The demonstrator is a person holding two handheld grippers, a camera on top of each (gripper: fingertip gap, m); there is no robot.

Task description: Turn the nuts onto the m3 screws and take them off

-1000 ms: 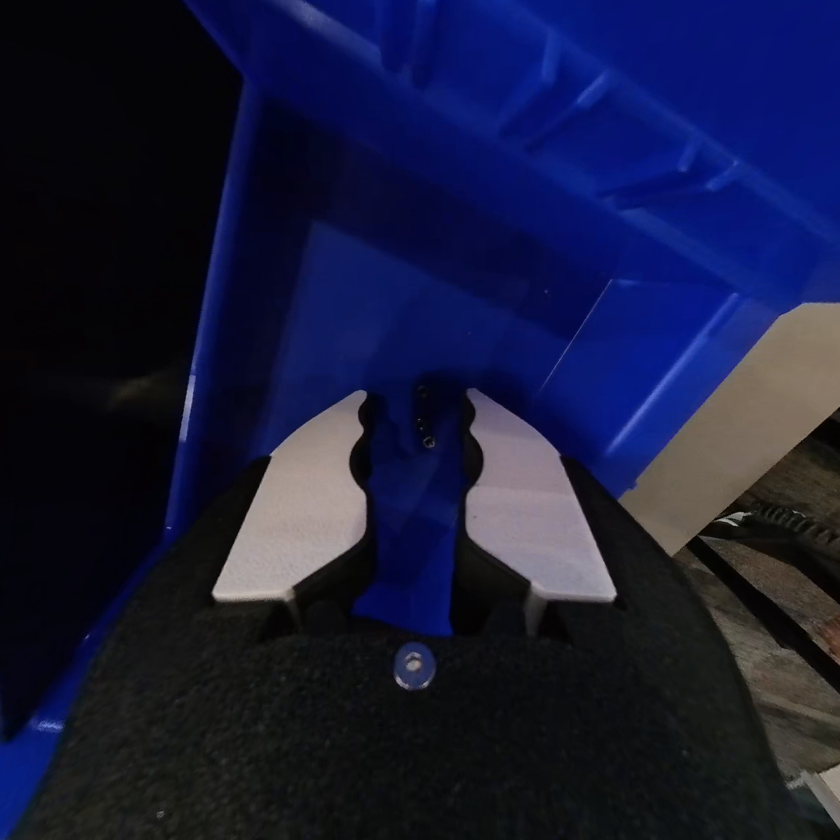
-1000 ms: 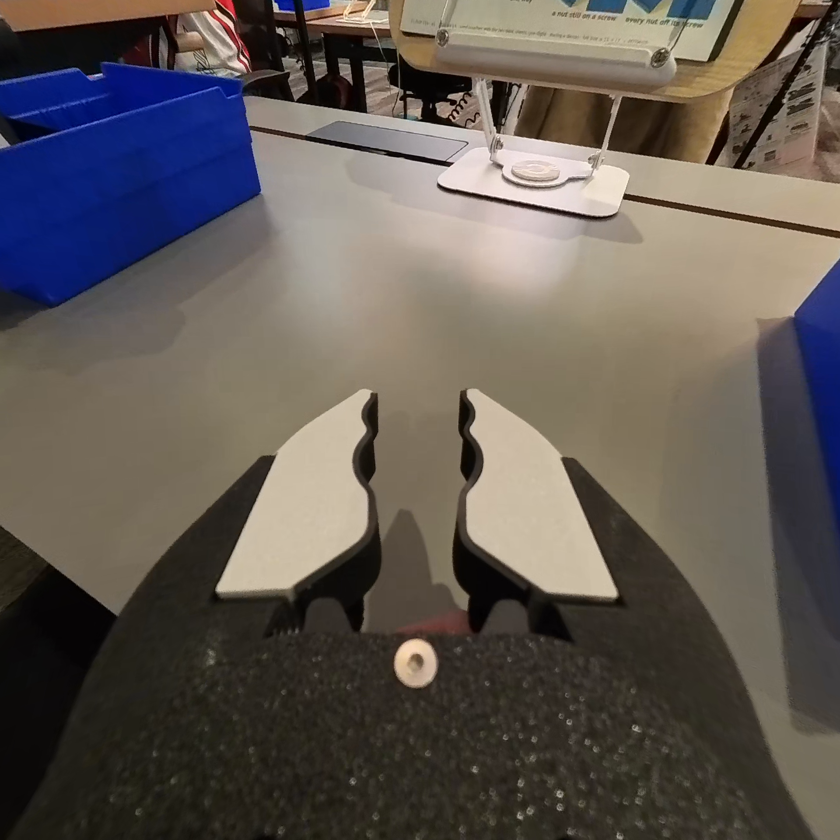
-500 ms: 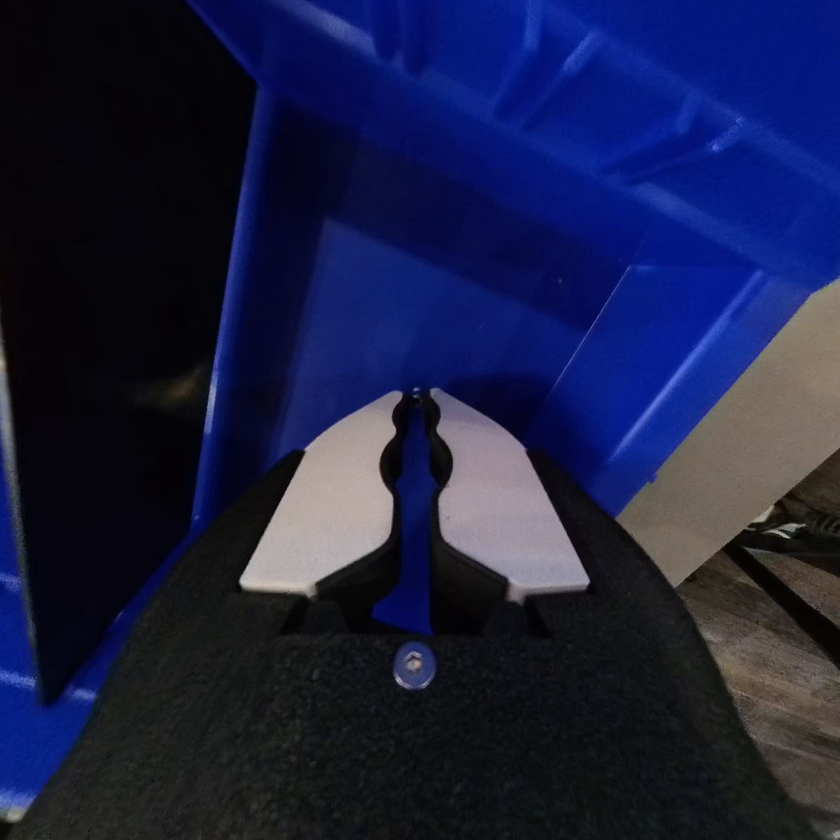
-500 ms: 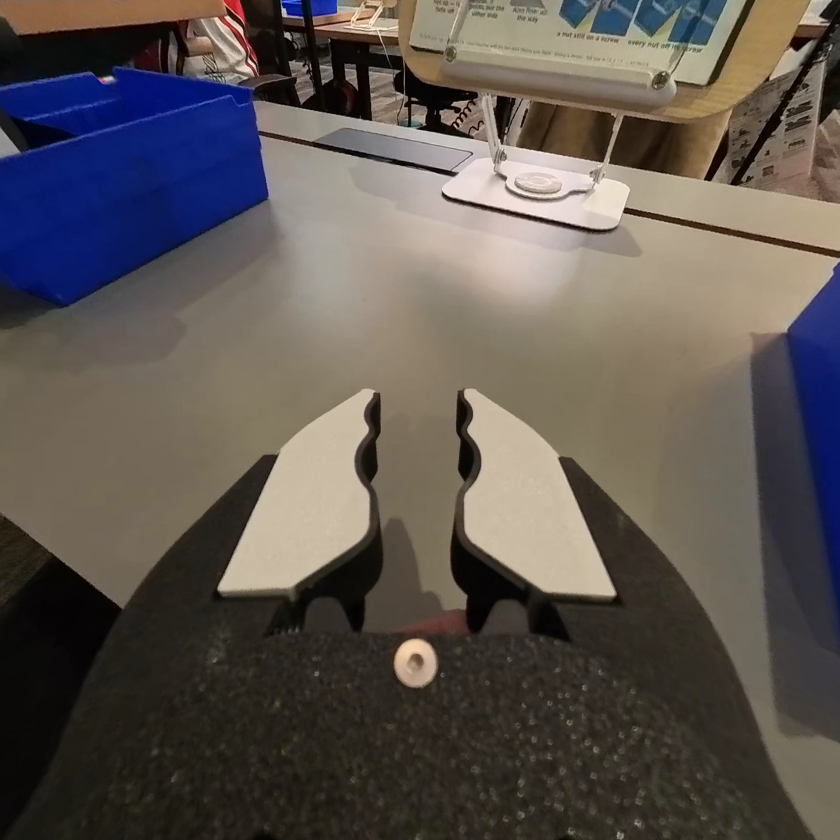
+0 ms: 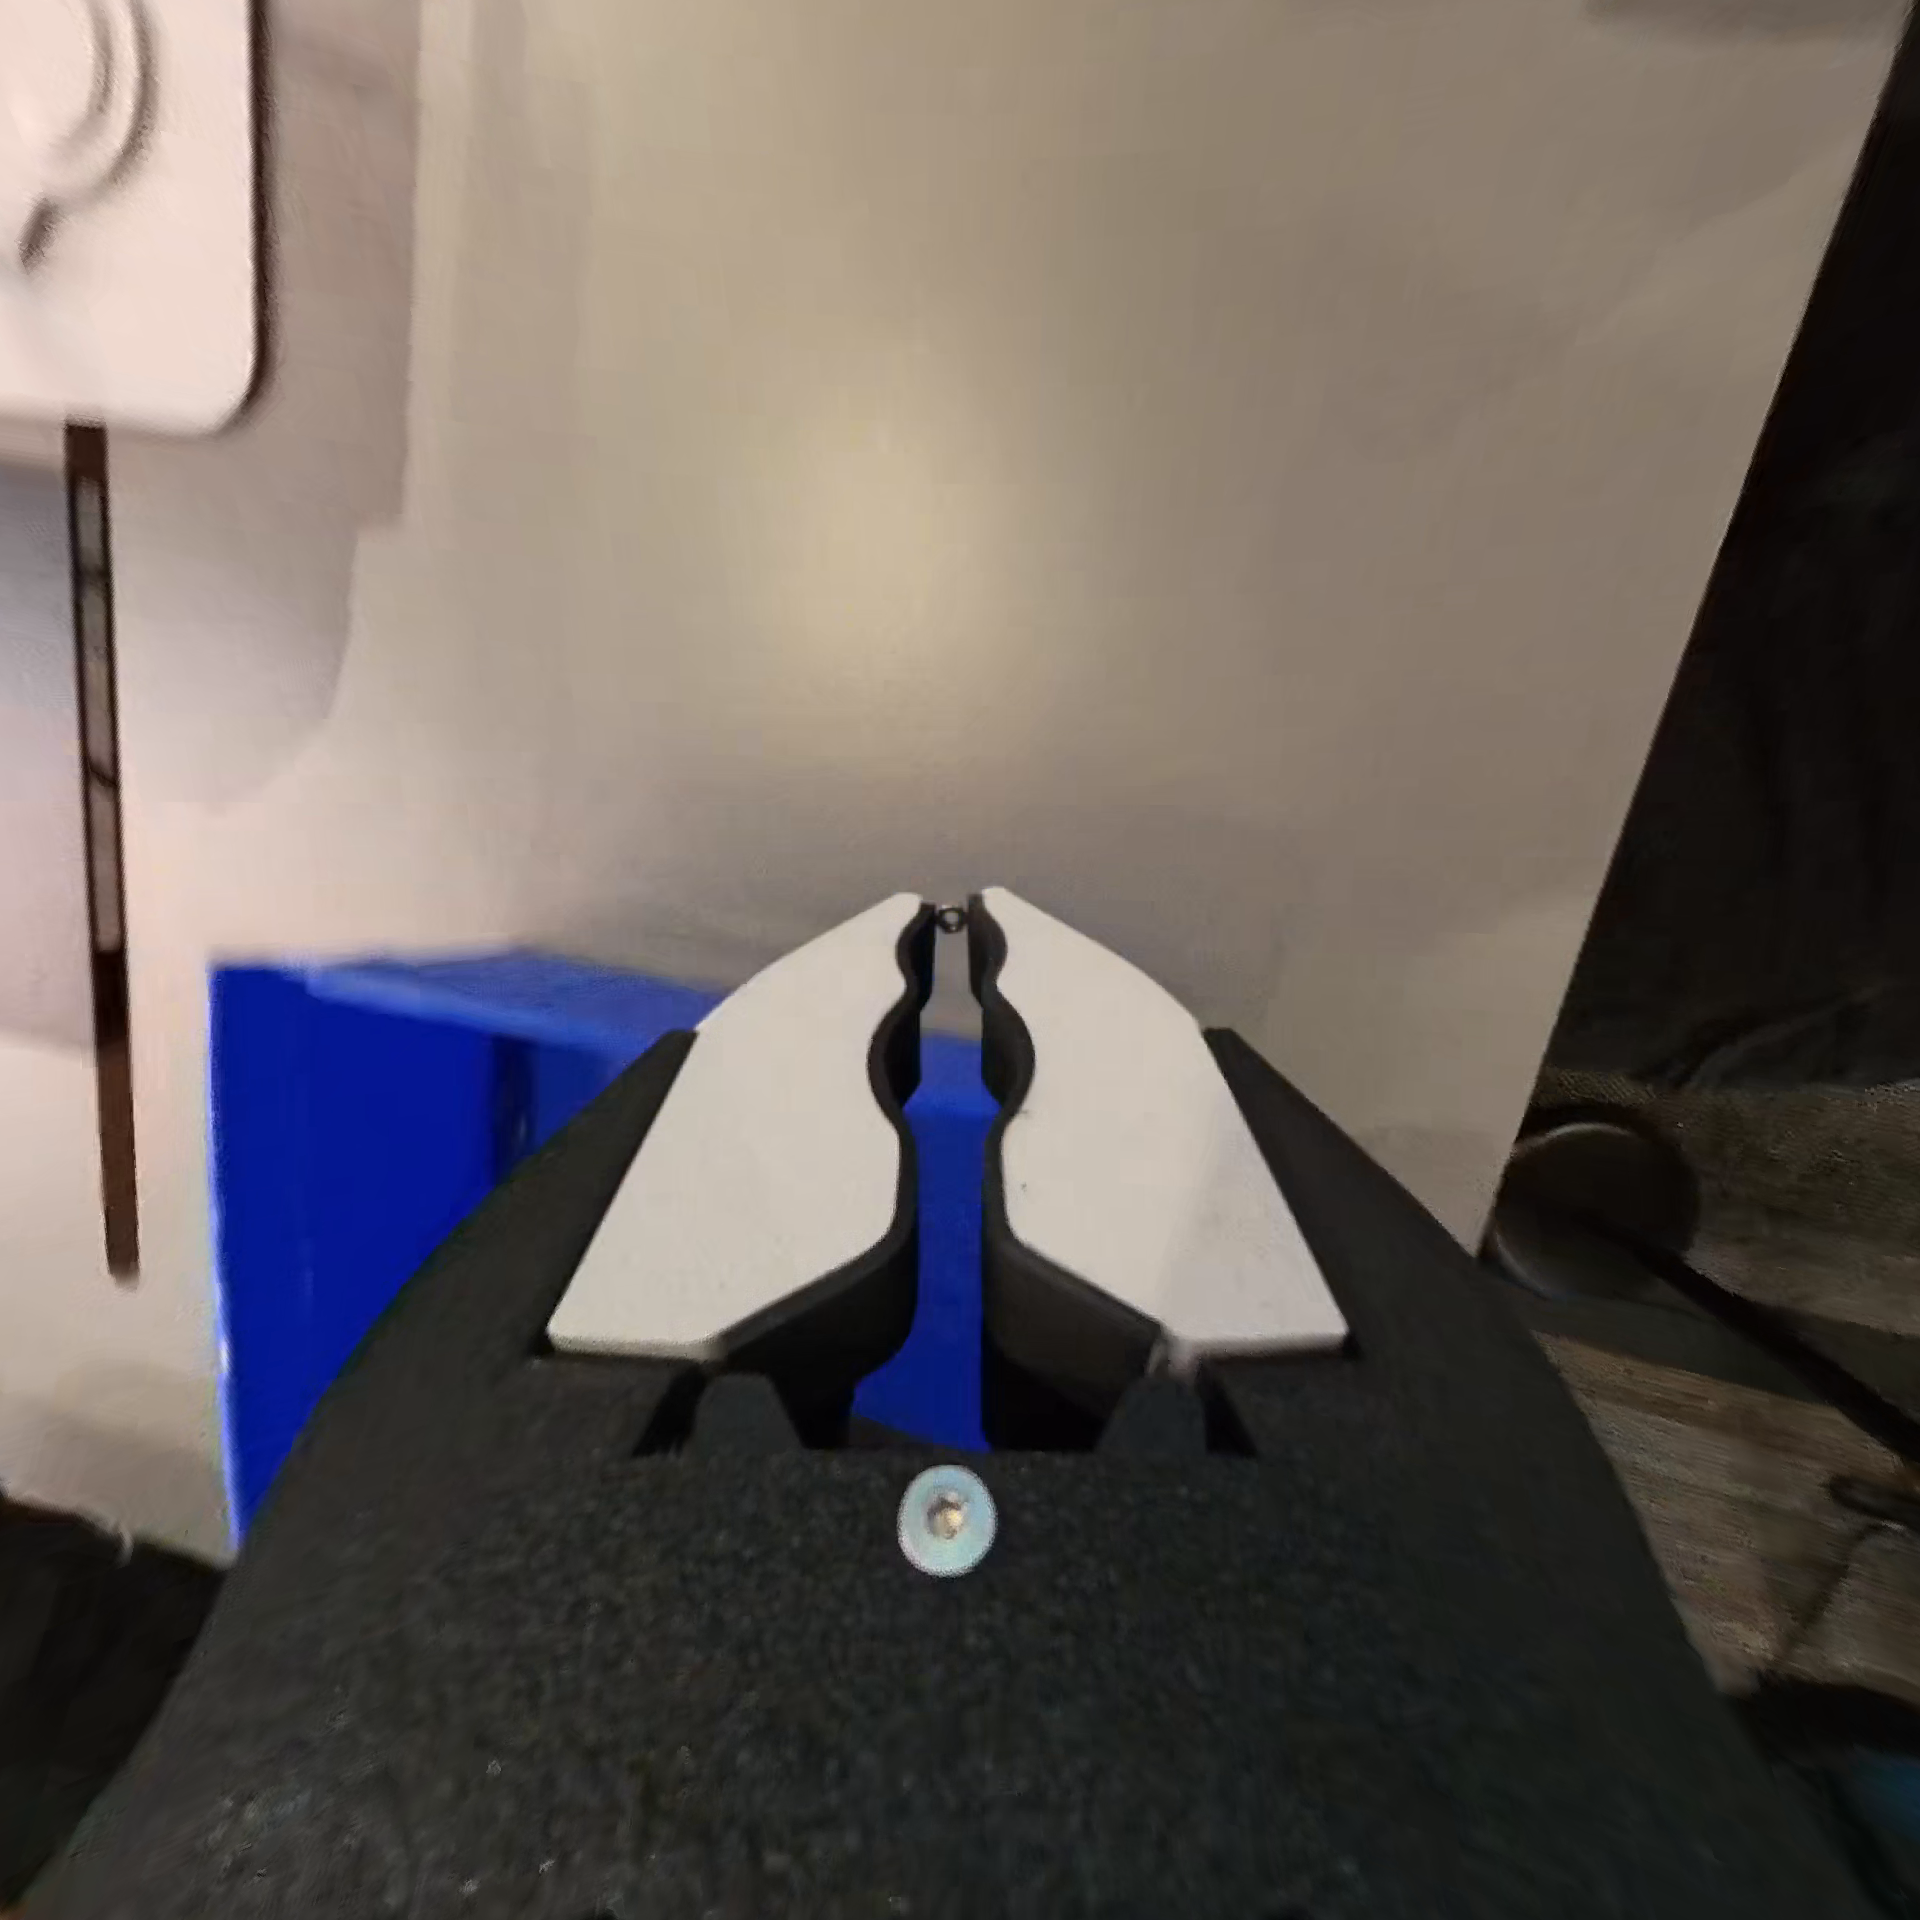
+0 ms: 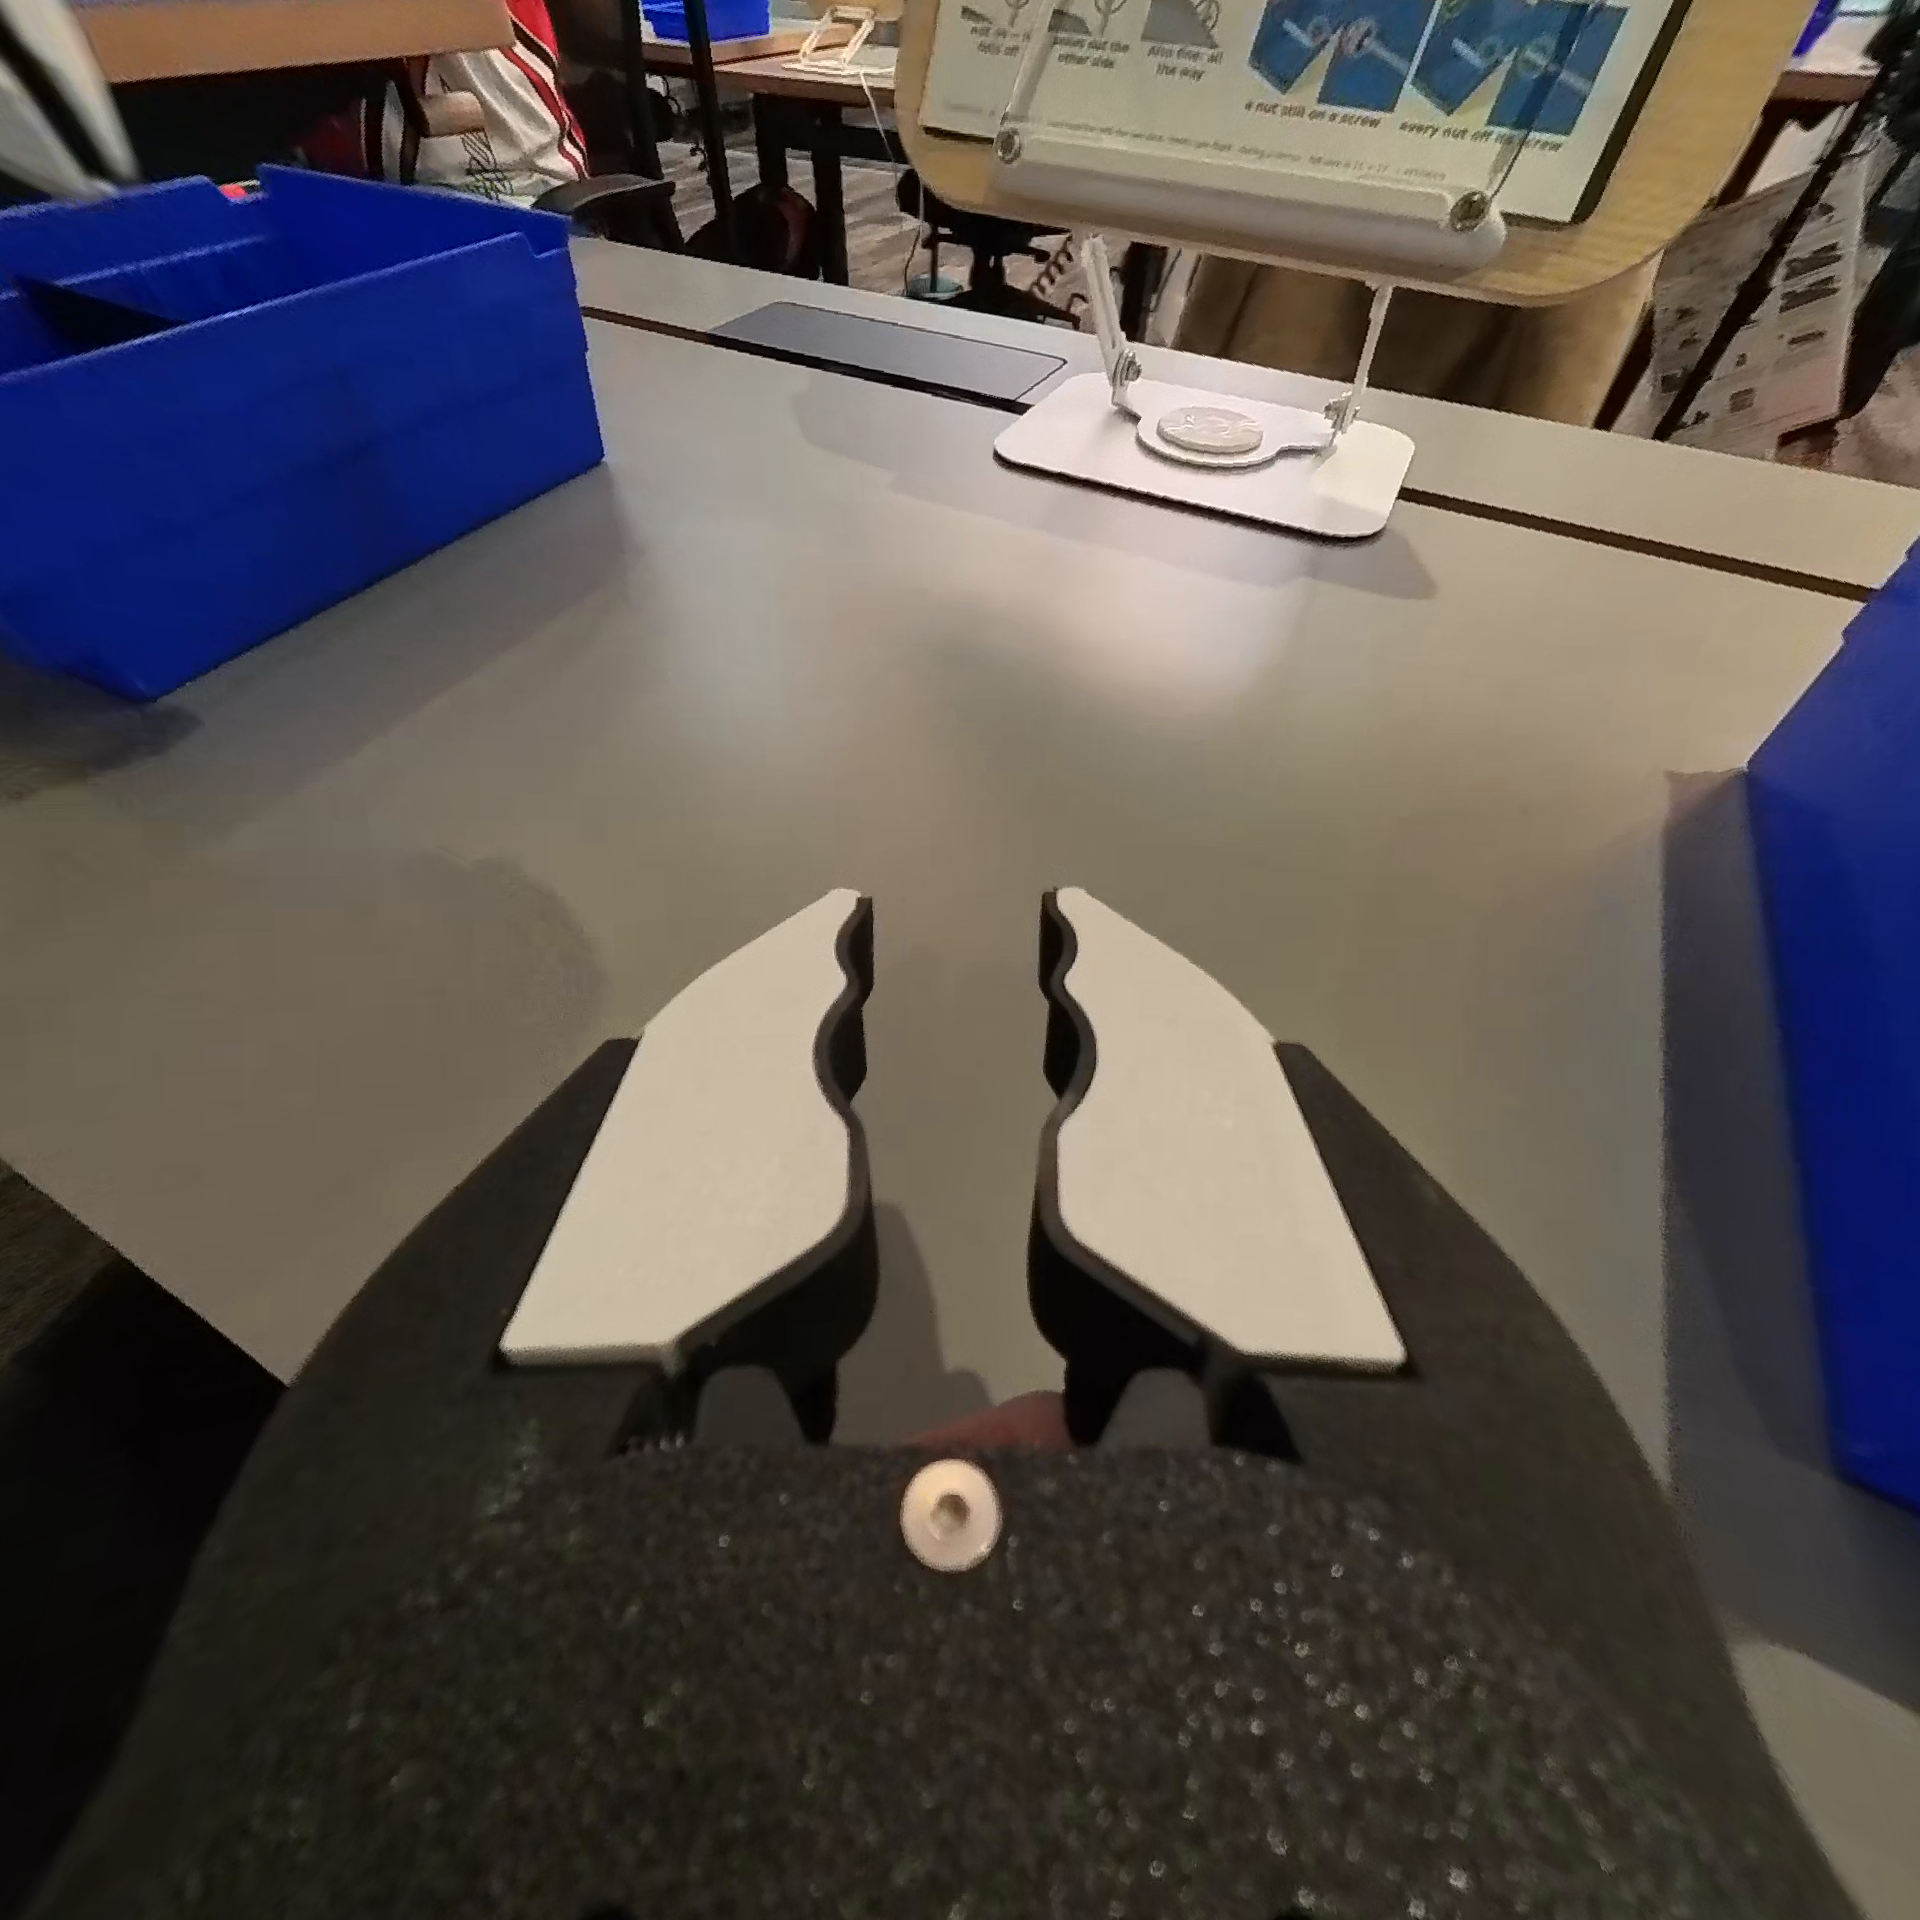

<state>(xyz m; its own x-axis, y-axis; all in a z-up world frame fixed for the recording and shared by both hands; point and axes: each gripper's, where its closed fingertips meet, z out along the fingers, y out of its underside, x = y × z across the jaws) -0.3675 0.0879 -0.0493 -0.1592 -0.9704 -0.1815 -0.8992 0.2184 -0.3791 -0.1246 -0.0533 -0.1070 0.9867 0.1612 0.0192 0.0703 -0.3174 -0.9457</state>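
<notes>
My left gripper [image 5: 950,918] is shut on a tiny black fastener [image 5: 950,918] pinched at the very fingertips. It looks ring-shaped from here, and I cannot tell whether it is a screw or a nut. The gripper is held in the air over the grey table [image 5: 1039,520], above and beyond a blue bin [image 5: 395,1164]. My right gripper [image 6: 956,914] is open and empty, low over the grey table [image 6: 935,727] near its front edge. A blue bin [image 6: 270,416] stands at the left and another blue bin [image 6: 1849,1091] at the right edge.
A white stand base [image 6: 1205,457] holding a wooden board with an instruction sheet [image 6: 1278,94] stands at the back of the table. The same base shows blurred in the left wrist view [image 5: 125,208]. The table edge and dark floor [image 5: 1714,1143] lie to the right there.
My left gripper closed on a small black fastener inside the blue bin, then lifted out of the bin and swung over the table. My right gripper stayed open and tilted slightly.
</notes>
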